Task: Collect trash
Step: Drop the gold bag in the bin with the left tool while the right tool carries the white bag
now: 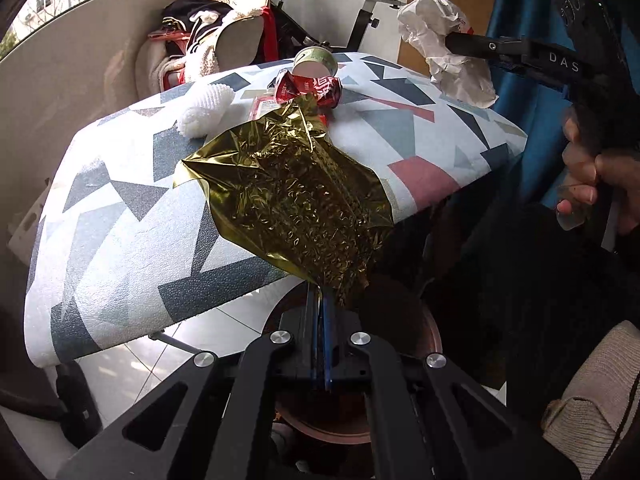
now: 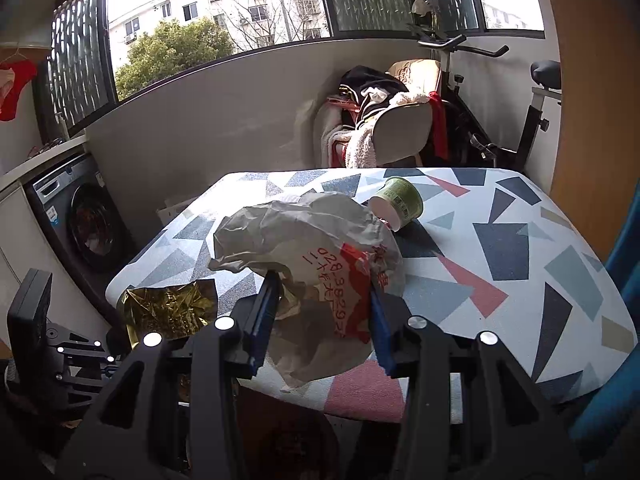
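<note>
My left gripper (image 1: 320, 300) is shut on the corner of a crinkled gold foil wrapper (image 1: 288, 200), which hangs over the near edge of the patterned table (image 1: 120, 220). My right gripper (image 2: 324, 292) is shut on a crumpled white paper bag with red print (image 2: 320, 248), held above the table's near edge; both show in the left wrist view, the bag (image 1: 444, 48) at the upper right. A crushed red can (image 1: 316, 88), a green paper cup on its side (image 1: 316, 62) (image 2: 398, 200) and a white foam net (image 1: 204, 112) lie on the table. The gold wrapper (image 2: 168, 308) shows at the right wrist view's lower left.
A round dark bin with a brown rim (image 1: 400, 344) stands on the floor below the grippers. A chair piled with clothes (image 2: 384, 120) and an exercise bike (image 2: 500, 120) stand behind the table. A washing machine (image 2: 80, 216) is at the left. A blue curtain (image 1: 520, 12) hangs at the right.
</note>
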The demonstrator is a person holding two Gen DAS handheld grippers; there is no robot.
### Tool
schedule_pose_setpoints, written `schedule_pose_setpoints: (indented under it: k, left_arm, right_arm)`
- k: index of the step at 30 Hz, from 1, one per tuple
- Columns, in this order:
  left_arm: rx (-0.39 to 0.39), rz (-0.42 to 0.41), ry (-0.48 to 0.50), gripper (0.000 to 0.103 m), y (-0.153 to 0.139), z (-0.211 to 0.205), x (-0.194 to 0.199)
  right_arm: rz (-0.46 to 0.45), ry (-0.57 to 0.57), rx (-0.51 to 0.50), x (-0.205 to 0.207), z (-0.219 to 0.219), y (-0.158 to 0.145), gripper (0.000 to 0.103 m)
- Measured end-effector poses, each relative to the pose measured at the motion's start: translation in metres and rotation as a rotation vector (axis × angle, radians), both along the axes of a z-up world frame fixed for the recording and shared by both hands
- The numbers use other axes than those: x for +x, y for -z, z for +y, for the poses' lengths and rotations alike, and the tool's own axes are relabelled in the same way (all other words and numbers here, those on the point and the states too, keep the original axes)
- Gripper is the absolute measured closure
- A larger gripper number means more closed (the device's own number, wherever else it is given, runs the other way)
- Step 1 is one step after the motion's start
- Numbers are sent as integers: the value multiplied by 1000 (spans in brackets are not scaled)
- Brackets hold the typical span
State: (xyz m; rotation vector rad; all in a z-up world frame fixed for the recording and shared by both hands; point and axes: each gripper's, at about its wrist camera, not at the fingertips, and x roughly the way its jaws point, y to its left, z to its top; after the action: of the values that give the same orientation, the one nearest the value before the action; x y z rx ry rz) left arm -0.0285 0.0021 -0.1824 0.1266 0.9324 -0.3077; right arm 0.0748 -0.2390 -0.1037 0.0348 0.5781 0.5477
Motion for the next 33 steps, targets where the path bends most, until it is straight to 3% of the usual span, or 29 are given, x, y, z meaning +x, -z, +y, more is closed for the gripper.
schedule_pose_setpoints:
  k: [7, 9, 11, 13, 17, 20, 33]
  left_arm:
    - [-21, 31, 4, 99, 12, -2, -2]
    - [-38, 39, 21, 87, 14, -5, -2]
    - [-28, 19, 28, 54, 13, -6, -4]
    - [-32, -2, 20, 49, 11, -4, -5]
    - [-86, -62, -72, 22, 2, 13, -5]
    - [-122, -106, -152, 12, -9, 28, -7]
    - [-176, -191, -375, 6, -39, 72, -23]
  right_arm:
    - [16, -10, -15, -5, 4, 4, 59]
    - [24, -17, -17, -5, 6, 6, 59]
    - [30, -22, -17, -5, 8, 8, 59]
    - [35, -29, -20, -6, 9, 11, 59]
    - [51, -46, -36, -11, 13, 19, 59]
    - [65, -69, -51, -19, 17, 24, 59]
    - [140, -197, -128, -52, 53, 50, 59]
